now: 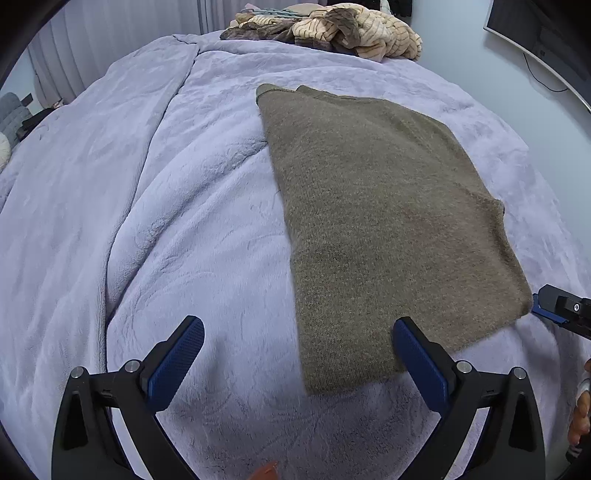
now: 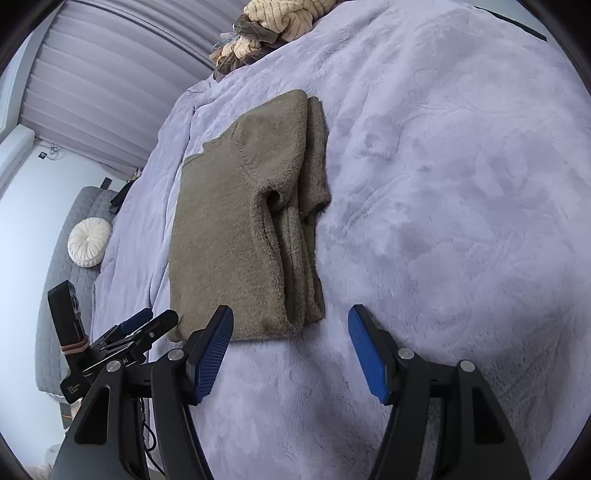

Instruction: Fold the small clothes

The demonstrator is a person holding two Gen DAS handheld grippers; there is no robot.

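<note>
A folded olive-brown knit sweater [image 1: 388, 221] lies flat on a lilac fleece blanket [image 1: 166, 221]. My left gripper [image 1: 299, 328] is open and empty, just short of the sweater's near edge, its right finger over the sweater's near corner. In the right wrist view the sweater [image 2: 236, 229] shows stacked folds along its right side. My right gripper [image 2: 290, 321] is open and empty at the sweater's near right corner. The left gripper [image 2: 144, 325] shows at the left of the right wrist view; the right gripper's tip [image 1: 561, 306] shows at the sweater's right corner in the left wrist view.
A pile of beige and brown striped clothes [image 1: 332, 33] lies at the far end of the bed, also in the right wrist view [image 2: 269, 26]. A monitor [image 1: 546, 44] stands at right. A grey quilted seat with a round white cushion [image 2: 88, 242] stands beside the bed.
</note>
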